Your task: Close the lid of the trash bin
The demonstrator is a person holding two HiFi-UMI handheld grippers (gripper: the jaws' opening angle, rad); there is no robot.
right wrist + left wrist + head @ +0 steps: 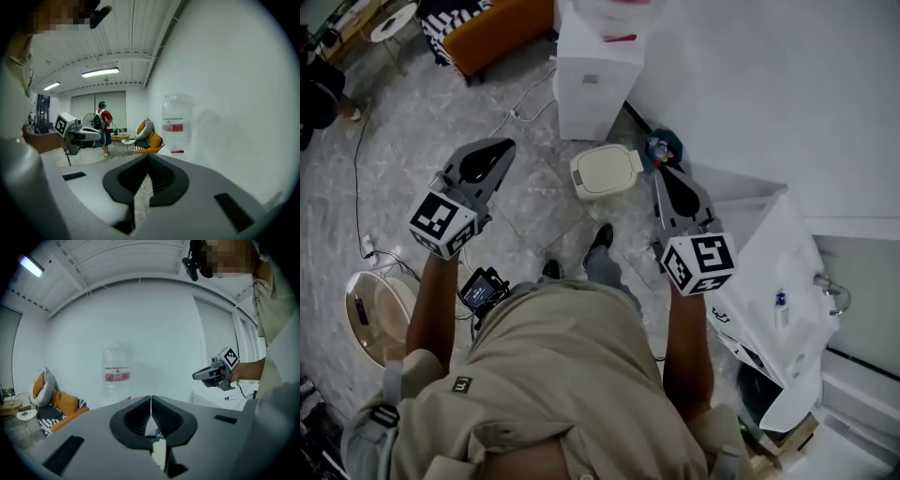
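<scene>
Head view, listed left to right.

- Cream round tub (366, 323): lower left of the frame, on the grey marbled floor (403, 131).
- Orange sofa (502, 28): top edge, left of centre.
- Left claw (492, 152): left of centre, raised over the floor, tips aimed up-frame. It is apart from everything.
- White water dispenser (595, 80): top centre, against the white wall.
- Trash bin (605, 183): centre of the frame, on the floor between the two claws. It stands just below the dispenser and just above the person's dark shoe (600, 236). Its cream lid (606, 169) appears to lie flat over the top. Neither claw touches it.
- Right claw (667, 174): right of centre, tips just beside the bin's right edge but clear of it.
- White plastic bag (773, 281): right side, draped over a dark container.

Left gripper view.

- Jaws of the left claw are pressed together along a thin centre line, with nothing between them.
- Water bottle (117, 369) with a red label stands left of centre behind the jaws. The right claw shows at the right.

Right gripper view.

- The left claw shows at the left, and a person in a red top (103, 123) stands in the far room beside it.
- Jaws of the right claw meet at their tips, empty.
</scene>
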